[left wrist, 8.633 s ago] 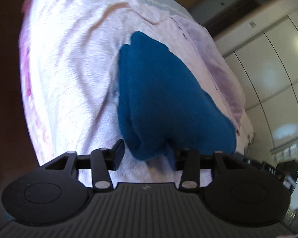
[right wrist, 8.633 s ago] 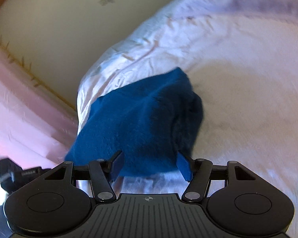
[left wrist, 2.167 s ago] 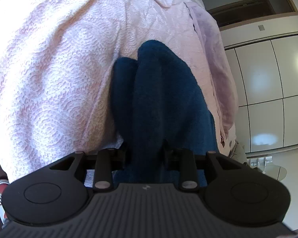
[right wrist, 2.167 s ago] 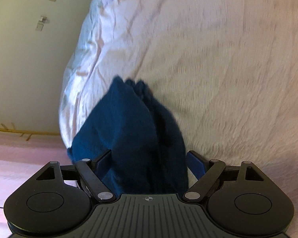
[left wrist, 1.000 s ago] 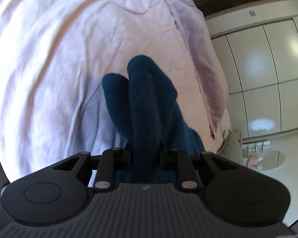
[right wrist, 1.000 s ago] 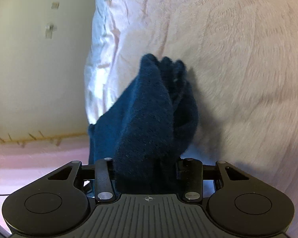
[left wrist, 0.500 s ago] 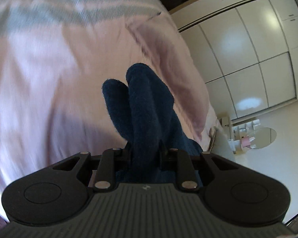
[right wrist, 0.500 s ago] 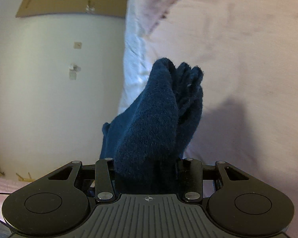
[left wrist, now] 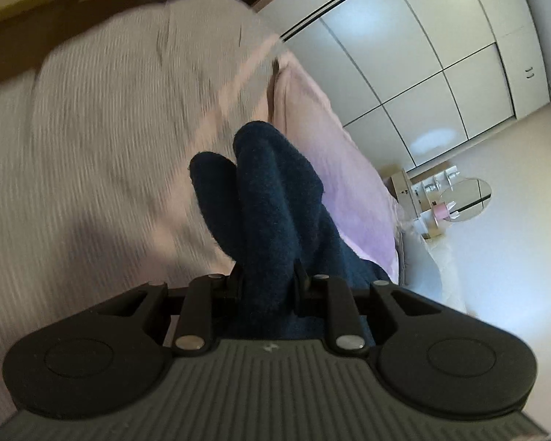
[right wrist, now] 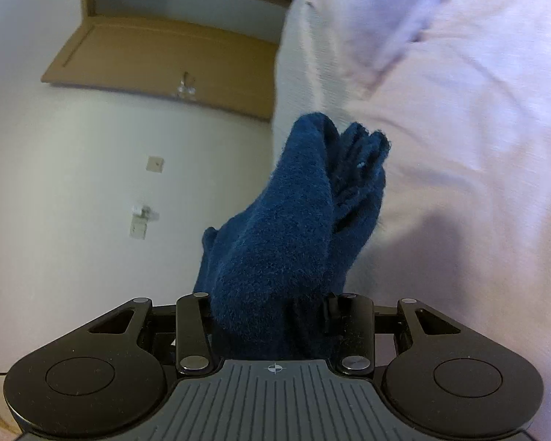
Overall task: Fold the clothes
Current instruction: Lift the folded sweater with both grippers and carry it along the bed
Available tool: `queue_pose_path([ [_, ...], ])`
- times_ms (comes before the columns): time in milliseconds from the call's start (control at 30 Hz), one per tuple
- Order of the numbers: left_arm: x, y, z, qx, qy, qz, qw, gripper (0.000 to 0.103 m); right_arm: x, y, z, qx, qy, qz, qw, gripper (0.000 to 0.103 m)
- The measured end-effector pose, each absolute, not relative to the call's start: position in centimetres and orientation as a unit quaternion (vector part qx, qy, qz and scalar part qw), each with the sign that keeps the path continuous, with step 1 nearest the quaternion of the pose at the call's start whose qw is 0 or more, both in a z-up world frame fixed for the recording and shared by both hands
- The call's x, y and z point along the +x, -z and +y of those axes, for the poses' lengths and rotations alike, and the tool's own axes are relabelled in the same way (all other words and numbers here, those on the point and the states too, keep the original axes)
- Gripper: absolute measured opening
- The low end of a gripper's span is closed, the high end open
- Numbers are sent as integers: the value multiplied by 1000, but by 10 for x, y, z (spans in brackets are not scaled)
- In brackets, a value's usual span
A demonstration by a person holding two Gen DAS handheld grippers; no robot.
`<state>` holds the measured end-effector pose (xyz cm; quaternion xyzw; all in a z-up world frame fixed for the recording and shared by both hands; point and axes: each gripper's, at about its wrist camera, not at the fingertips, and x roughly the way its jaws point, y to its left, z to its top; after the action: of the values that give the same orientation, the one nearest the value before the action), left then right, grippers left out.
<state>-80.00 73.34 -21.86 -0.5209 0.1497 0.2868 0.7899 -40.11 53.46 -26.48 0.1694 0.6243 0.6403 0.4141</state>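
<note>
You've lifted the dark blue fleece garment (left wrist: 275, 213) off the pink bed (left wrist: 92, 147); both hand-held grippers, left (left wrist: 268, 283) and right (right wrist: 272, 308), clamp bunched edges. Soft, floppy: keep hold at corners.

both hand-held gripper fingertips buried in blue garment (left wrist: 275, 198); bedding (left wrist: 103, 139) motion-blurred.

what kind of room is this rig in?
Most likely a bedroom: a bed under a pink quilted bedspread, white floor-to-ceiling wardrobe doors, and a small vanity shelf with a round mirror.

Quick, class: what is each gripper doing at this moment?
Left gripper: shut on the dark blue garment.
Right gripper: shut on the same garment.
</note>
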Motion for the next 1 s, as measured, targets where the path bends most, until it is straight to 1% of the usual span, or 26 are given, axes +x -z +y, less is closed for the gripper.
queue_pose_path([
  [133, -820, 223, 804, -503, -282, 149, 804, 18, -429, 274, 598, 185, -646, 607, 424, 41],
  [267, -831, 249, 855, -497, -275, 161, 807, 19, -452, 300, 645, 185, -650, 596, 435, 41],
  [367, -837, 285, 881, -498, -283, 181, 800, 19, -463, 336, 667, 189, -636, 597, 450, 43],
  [467, -842, 331, 903, -508, -307, 206, 778, 21, -470, 386, 687, 165, -592, 623, 484, 52],
  [500, -848, 346, 907, -518, -319, 212, 764, 24, -472, 396, 689, 161, -581, 633, 486, 60],
  [567, -863, 360, 906, -540, -321, 186, 755, 26, -474, 416, 692, 152, -559, 652, 490, 69],
  [600, -870, 358, 901, -542, -323, 171, 757, 25, -473, 414, 690, 160, -561, 648, 489, 72],
  [700, -894, 347, 884, -551, -330, 144, 752, 26, -467, 396, 673, 145, -562, 634, 511, 73],
  [733, -903, 343, 877, -555, -333, 136, 750, 29, -466, 392, 665, 144, -564, 629, 515, 74],
  [767, -910, 341, 870, -560, -334, 130, 747, 37, -465, 388, 656, 143, -565, 628, 516, 74],
  [800, -915, 341, 861, -567, -332, 127, 743, 41, -465, 384, 646, 143, -566, 628, 516, 74],
  [833, -920, 341, 852, -575, -331, 124, 738, 42, -467, 381, 639, 138, -569, 627, 515, 74],
  [867, -923, 343, 843, -584, -328, 121, 732, 49, -470, 377, 631, 133, -572, 626, 514, 75],
  [900, -924, 347, 834, -595, -325, 119, 725, 59, -475, 377, 627, 124, -576, 624, 514, 75],
  [967, -924, 355, 819, -614, -319, 113, 713, 60, -487, 370, 619, 102, -584, 624, 508, 75],
  [1000, -922, 358, 817, -614, -320, 112, 713, 57, -496, 375, 620, 85, -585, 628, 506, 75],
])
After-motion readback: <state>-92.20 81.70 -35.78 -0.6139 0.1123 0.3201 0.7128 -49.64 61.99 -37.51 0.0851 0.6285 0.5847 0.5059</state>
